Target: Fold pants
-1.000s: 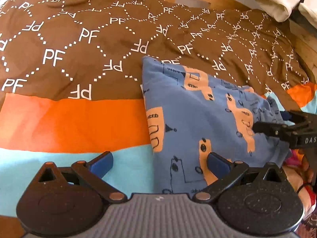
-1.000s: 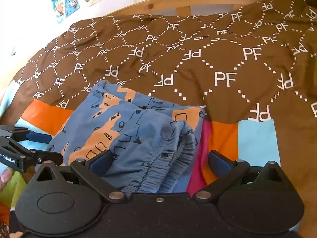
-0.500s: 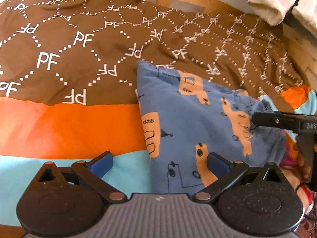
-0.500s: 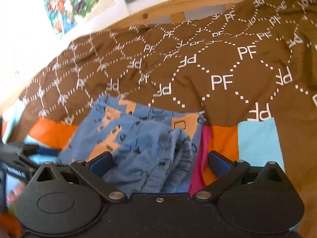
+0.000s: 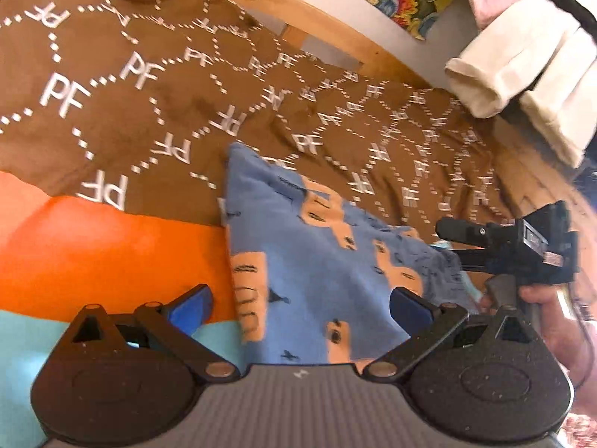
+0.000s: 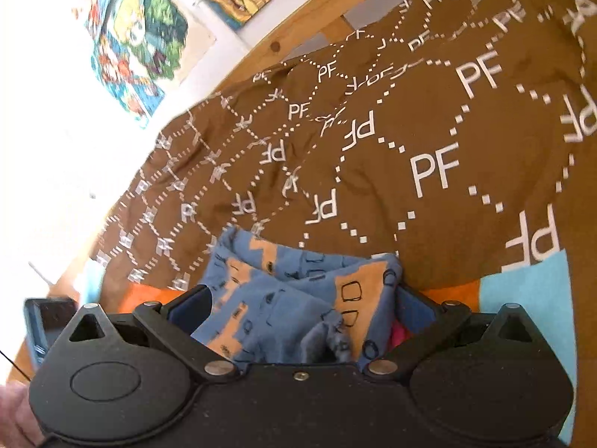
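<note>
Pants [image 5: 321, 246]: blue with orange blocks and small black drawings, lying folded on the bed cover; the far corner rests on the brown part, the near edge on the orange and pale blue bands.
Bed cover [image 5: 112, 119]: brown with white "PF" letters in a dotted lattice, with orange and pale blue bands on the side of the pants nearer the cameras.
Left tool [image 5: 300, 302]: jaws wide apart, gripping nothing; it hangs above the near edge of the pants, one blue pad [image 5: 188, 304] over the orange band beside the pants, the other over the pants themselves.
Right tool [image 6: 300, 308]: jaws wide apart with a bunched part of the pants lying between the pads; not clamped on the cloth. In the left wrist view the same tool [image 5: 447, 228] points in from the right of the pants, its fingers level and raised just above the gathered edge.
Hand [image 5: 552, 317]: wrapped around the right tool's handle, to the right of the pants, knuckles toward the camera.
Bed frame [image 5: 335, 26]: pale wood rail beyond the pants, past the brown cover.
Cream cloth [image 5: 522, 71]: folded pieces hanging up and to the right of the pants.
Pictures [image 6: 149, 37]: colourful sheets on the white wall beyond the pants.
Sharpness: both views are motion-blurred.
</note>
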The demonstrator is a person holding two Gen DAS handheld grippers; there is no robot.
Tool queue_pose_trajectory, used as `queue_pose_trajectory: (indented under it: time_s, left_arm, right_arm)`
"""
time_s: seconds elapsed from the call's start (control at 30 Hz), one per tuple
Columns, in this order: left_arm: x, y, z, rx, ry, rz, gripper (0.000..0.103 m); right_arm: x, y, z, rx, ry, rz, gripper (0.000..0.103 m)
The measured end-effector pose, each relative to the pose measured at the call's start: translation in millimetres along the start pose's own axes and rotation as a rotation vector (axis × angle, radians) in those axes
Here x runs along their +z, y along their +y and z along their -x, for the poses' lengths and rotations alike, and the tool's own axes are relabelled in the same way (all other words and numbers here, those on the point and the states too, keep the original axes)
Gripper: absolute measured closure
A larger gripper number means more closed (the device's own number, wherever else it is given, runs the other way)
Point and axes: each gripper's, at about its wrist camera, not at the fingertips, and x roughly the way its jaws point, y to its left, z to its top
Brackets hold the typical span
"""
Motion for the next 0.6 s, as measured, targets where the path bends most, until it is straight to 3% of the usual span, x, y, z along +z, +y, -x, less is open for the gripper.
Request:
queue_pose_trajectory:
  time_s: [0.1,0.17,0.37,0.47,0.57,0.6]
  left_arm:
    - [2.0,4.6,-1.1,-0.100,0.047,0.053,0.000]
    - [2.3,8.1,-5.7,-0.121,0.072,0.090,0.000]
    - [3.6,16.4,-10.8,-0.132,0.101,0.127,0.001]
    - [4.7,17.3,-11.0,-0.124,0.104,0.129,0.008]
    - [5.1,19.7,-11.7,-0.094,0.112,0.138,0.023]
    - [5.4,21.0,-11.4,-0.085,0.115,0.142,0.031]
  right_arm:
    - [-1.0,-6.4,8.4,0.093,0.015,-0.059,0.001]
    - [-3.3,-7.2,12.8,0.140,0.030,-0.082,0.001]
    - [-5.7,0.4,13.0,0.083,0.045,-0.081,0.004]
    - [-12.0,9.2,10.2,0.007,0.055,-0.030,0.017]
    - [-20.5,11.8,14.6,-0.052,0.025,-0.018,0.037]
    - [-22.9,8.4,17.2,-0.063,0.008,-0.040,0.048]
